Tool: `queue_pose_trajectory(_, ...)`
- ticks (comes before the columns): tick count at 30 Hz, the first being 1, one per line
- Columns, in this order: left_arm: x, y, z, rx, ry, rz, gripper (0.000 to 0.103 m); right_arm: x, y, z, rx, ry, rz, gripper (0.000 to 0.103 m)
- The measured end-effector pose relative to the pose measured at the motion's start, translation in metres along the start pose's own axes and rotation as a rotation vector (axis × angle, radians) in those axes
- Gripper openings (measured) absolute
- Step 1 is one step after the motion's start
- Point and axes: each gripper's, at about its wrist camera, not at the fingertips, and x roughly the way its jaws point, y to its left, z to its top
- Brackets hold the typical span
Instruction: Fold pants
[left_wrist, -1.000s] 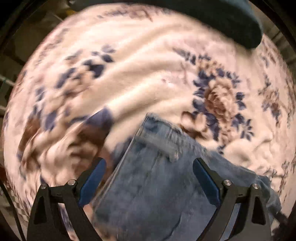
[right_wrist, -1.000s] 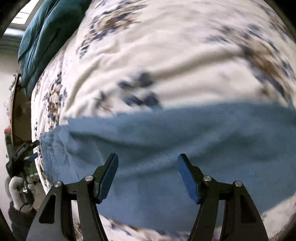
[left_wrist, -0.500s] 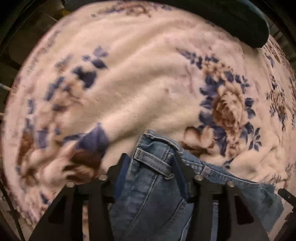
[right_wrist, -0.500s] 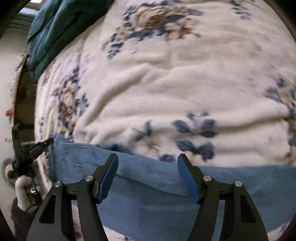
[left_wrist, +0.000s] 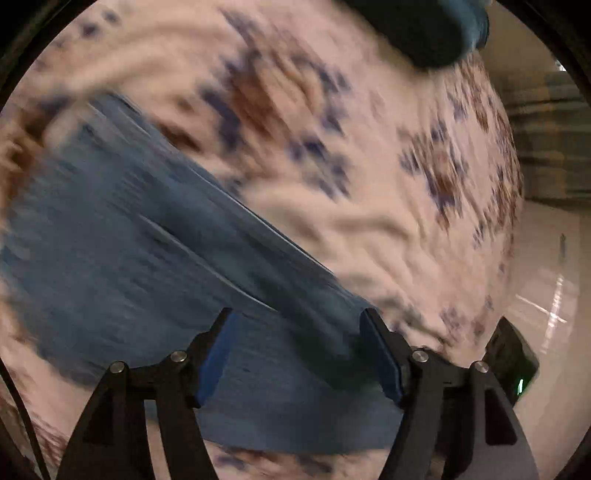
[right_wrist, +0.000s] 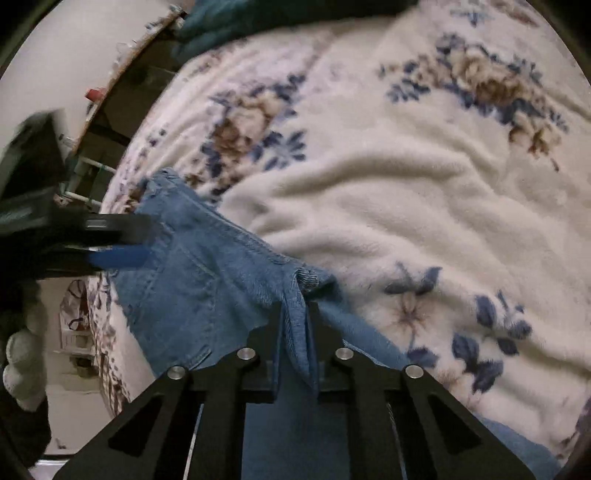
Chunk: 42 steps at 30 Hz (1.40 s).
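Blue denim pants (right_wrist: 192, 273) lie on a cream floral blanket (right_wrist: 388, 192). My right gripper (right_wrist: 295, 314) is shut on a bunched fold of the pants' edge. In the left wrist view, which is motion-blurred, the pants (left_wrist: 147, 240) stretch from the upper left down between the fingers, and my left gripper (left_wrist: 297, 332) is open just above the denim. The left gripper (right_wrist: 125, 240) also shows in the right wrist view, at the pants' waistband end, with one blue pad (right_wrist: 118, 256) visible.
A dark teal cushion (left_wrist: 424, 29) lies at the far end of the blanket; it also shows in the right wrist view (right_wrist: 221, 26). The bed's edge and pale floor (left_wrist: 546, 295) are on the right. Furniture and clutter (right_wrist: 92, 122) stand beyond the bed's left side.
My right gripper has shut on a fold of the pants. My left gripper, shut at the waistband half a second ago, is now open and has swung over the denim, blurring its view.
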Motion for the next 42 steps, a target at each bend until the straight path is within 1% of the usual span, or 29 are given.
queue_pose_trajectory(1, 0.009, -0.009, -0.004, 0.01, 0.022, -0.014, 0.067, -0.006, 0.004, -0.007, -0.011, -0.024, -0.003, 0.01)
queue_pose_trajectory(4, 0.037, -0.038, -0.012, 0.084, 0.089, 0.014, 0.067, -0.017, 0.01, -0.021, -0.006, -0.07, 0.026, 0.008)
queue_pose_trajectory(7, 0.062, -0.048, -0.02, 0.14, 0.167, 0.09, 0.067, -0.02, 0.014, -0.036, 0.003, -0.091, 0.057, 0.008)
queue_pose_trajectory(9, 0.075, -0.052, -0.024, 0.179, 0.184, 0.163, 0.066, -0.02, 0.014, -0.043, 0.016, -0.094, 0.085, 0.008)
queue_pose_trajectory(10, 0.078, -0.053, -0.025, 0.196, 0.184, 0.18, 0.066, -0.019, 0.016, -0.045, 0.016, -0.095, 0.1, 0.008)
queue_pose_trajectory(11, 0.079, -0.053, -0.026, 0.221, 0.162, 0.214, 0.061, -0.018, 0.017, -0.048, 0.01, -0.09, 0.108, 0.008)
queue_pose_trajectory(12, 0.078, -0.052, -0.028, 0.239, 0.147, 0.214, 0.052, -0.015, 0.018, -0.049, 0.006, -0.081, 0.118, 0.008)
queue_pose_trajectory(14, 0.074, -0.051, -0.033, 0.265, 0.125, 0.21, 0.04, -0.011, 0.014, -0.052, 0.018, -0.039, 0.152, 0.008)
queue_pose_trajectory(15, 0.071, -0.05, -0.036, 0.269, 0.108, 0.202, 0.037, -0.011, 0.01, -0.052, 0.037, -0.029, 0.164, 0.008)
queue_pose_trajectory(16, 0.067, -0.048, -0.038, 0.264, 0.092, 0.191, 0.037, -0.012, 0.004, -0.052, 0.071, -0.019, 0.193, 0.009)
queue_pose_trajectory(18, 0.063, -0.044, -0.041, 0.249, 0.07, 0.171, 0.034, -0.017, -0.019, -0.052, 0.188, -0.011, 0.276, 0.011)
queue_pose_trajectory(19, 0.062, -0.04, -0.042, 0.244, 0.066, 0.163, 0.033, -0.018, -0.027, -0.052, 0.231, -0.01, 0.299, 0.013)
queue_pose_trajectory(21, 0.058, -0.036, -0.046, 0.225, 0.055, 0.141, 0.033, -0.018, -0.05, -0.053, 0.356, 0.004, 0.368, 0.025)
queue_pose_trajectory(22, 0.056, -0.035, -0.049, 0.226, 0.052, 0.14, 0.033, -0.015, -0.058, -0.051, 0.408, 0.018, 0.409, 0.043)
queue_pose_trajectory(24, 0.054, -0.028, -0.053, 0.219, 0.042, 0.137, 0.033, -0.002, -0.066, -0.045, 0.462, 0.058, 0.501, 0.058)
queue_pose_trajectory(26, 0.054, -0.018, -0.054, 0.19, 0.05, 0.12, 0.033, 0.011, -0.064, -0.035, 0.467, 0.092, 0.54, 0.058)
queue_pose_trajectory(29, 0.055, -0.014, -0.059, 0.177, 0.048, 0.098, 0.033, 0.042, -0.056, -0.02, 0.477, 0.197, 0.597, 0.058)
queue_pose_trajectory(30, 0.052, -0.015, -0.062, 0.179, 0.047, 0.088, 0.033, 0.055, -0.052, -0.016, 0.473, 0.246, 0.608, 0.058)
queue_pose_trajectory(31, 0.046, -0.014, -0.065, 0.179, 0.044, 0.08, 0.033, 0.064, -0.048, -0.014, 0.468, 0.268, 0.6, 0.058)
queue_pose_trajectory(33, 0.03, -0.015, -0.073, 0.187, 0.012, 0.044, 0.034, 0.075, -0.044, -0.01, 0.478, 0.291, 0.6, 0.067)
queue_pose_trajectory(34, 0.022, -0.013, -0.075, 0.188, -0.008, 0.034, 0.035, 0.078, -0.044, -0.008, 0.491, 0.291, 0.617, 0.075)
queue_pose_trajectory(35, 0.009, -0.01, -0.076, 0.188, -0.048, 0.033, 0.036, 0.08, -0.045, -0.006, 0.503, 0.285, 0.63, 0.078)
queue_pose_trajectory(36, 0.002, -0.007, -0.074, 0.187, -0.078, 0.034, 0.036, 0.083, -0.047, -0.004, 0.523, 0.278, 0.636, 0.079)
queue_pose_trajectory(37, -0.004, -0.002, -0.069, 0.184, -0.118, 0.045, 0.038, 0.085, -0.05, -0.001, 0.536, 0.271, 0.634, 0.078)
queue_pose_trajectory(38, -0.005, 0.002, -0.065, 0.183, -0.134, 0.07, 0.041, 0.083, -0.052, -0.002, 0.539, 0.255, 0.624, 0.072)
queue_pose_trajectory(39, -0.001, 0.01, -0.056, 0.167, -0.15, 0.102, 0.041, 0.08, -0.051, -0.002, 0.51, 0.251, 0.582, 0.065)
queue_pose_trajectory(40, 0.003, 0.019, -0.048, 0.149, -0.155, 0.129, 0.041, 0.081, -0.048, 0.0, 0.485, 0.257, 0.547, 0.046)
queue_pose_trajectory(41, 0.011, 0.028, -0.039, 0.124, -0.155, 0.17, 0.041, 0.074, -0.049, 0.0, 0.467, 0.255, 0.531, 0.033)
queue_pose_trajectory(42, 0.02, 0.039, -0.031, 0.098, -0.142, 0.194, 0.041, 0.062, -0.059, -0.004, 0.505, 0.221, 0.584, 0.029)
